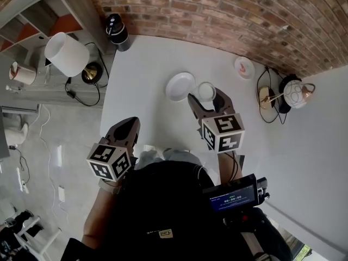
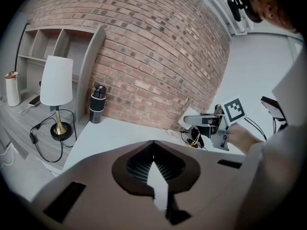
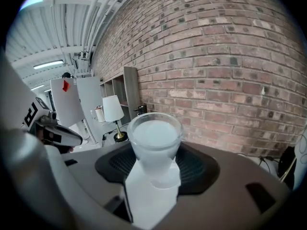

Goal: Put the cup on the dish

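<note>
A white dish (image 1: 180,86) lies on the white table (image 1: 141,64), near its middle. Just right of the dish is a small frosted white cup (image 1: 206,91), upright, with my right gripper (image 1: 205,94) shut on it. The right gripper view shows the cup (image 3: 154,135) squeezed between the two jaws of that gripper (image 3: 154,145), with the brick wall behind. Whether the cup touches the table I cannot tell. My left gripper (image 1: 129,126) hovers at the table's near edge, shut and holding nothing; its jaws (image 2: 153,150) meet in the left gripper view.
A small saucer with a pink mark (image 1: 244,67) and a round lamp with cables (image 1: 296,93) sit at the table's back right. A black cylinder (image 1: 116,31) stands at the back left corner. A white-shaded lamp (image 1: 66,53) is on the shelf to the left.
</note>
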`<control>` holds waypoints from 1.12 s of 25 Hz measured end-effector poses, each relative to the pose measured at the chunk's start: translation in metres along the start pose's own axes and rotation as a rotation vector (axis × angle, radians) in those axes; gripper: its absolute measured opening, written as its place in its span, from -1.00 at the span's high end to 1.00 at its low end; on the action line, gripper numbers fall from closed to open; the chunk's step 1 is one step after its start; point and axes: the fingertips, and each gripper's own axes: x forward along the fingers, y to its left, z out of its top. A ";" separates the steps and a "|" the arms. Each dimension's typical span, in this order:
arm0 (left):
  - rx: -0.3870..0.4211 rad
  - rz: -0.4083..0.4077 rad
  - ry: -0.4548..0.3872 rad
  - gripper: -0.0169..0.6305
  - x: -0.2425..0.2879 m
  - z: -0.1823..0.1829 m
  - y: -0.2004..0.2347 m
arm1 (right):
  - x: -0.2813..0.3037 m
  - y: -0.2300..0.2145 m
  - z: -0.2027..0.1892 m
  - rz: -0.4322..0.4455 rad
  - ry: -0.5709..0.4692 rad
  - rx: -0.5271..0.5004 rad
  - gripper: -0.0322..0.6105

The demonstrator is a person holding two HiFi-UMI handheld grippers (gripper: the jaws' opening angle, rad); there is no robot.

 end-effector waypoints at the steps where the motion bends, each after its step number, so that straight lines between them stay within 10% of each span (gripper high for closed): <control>1: -0.004 0.012 -0.004 0.93 0.001 0.000 0.000 | 0.005 -0.002 -0.002 0.013 -0.001 -0.005 0.09; 28: -0.064 0.207 0.036 0.93 0.021 -0.006 0.009 | 0.126 -0.041 -0.058 0.134 0.110 -0.091 0.09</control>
